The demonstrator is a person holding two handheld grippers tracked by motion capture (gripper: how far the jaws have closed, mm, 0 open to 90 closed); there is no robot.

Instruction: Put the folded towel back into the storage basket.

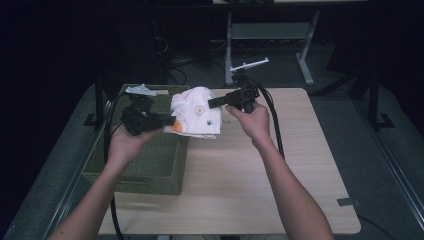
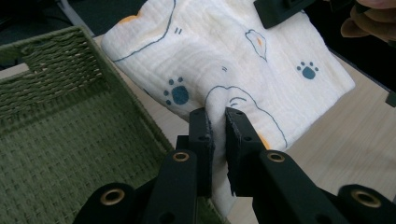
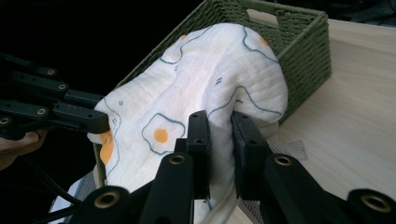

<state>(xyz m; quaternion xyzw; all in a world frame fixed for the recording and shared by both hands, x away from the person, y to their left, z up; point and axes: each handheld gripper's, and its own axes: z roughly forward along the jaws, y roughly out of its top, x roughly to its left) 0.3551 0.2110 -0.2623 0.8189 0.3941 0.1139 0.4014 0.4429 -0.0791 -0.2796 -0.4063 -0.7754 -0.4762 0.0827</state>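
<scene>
A white cloth (image 1: pixel 196 112) printed with fried eggs and blue paw prints hangs in the air between my two grippers, over the right edge of a green woven basket (image 1: pixel 150 160). My left gripper (image 1: pixel 170 121) is shut on the cloth's left edge, and in the left gripper view a fold of the cloth (image 2: pixel 233 60) is pinched between the jaws of that gripper (image 2: pixel 218 122). My right gripper (image 1: pixel 212 103) is shut on the cloth's right side; in the right gripper view the fabric (image 3: pixel 205 79) bunches between the jaws of the right gripper (image 3: pixel 219 126).
The basket (image 2: pixel 51 140) sits at the left of a light wooden table (image 1: pixel 280 165), and its inside is bare woven floor. Beyond the table's far edge stand a metal desk frame (image 1: pixel 305 60) and cables on a dark floor.
</scene>
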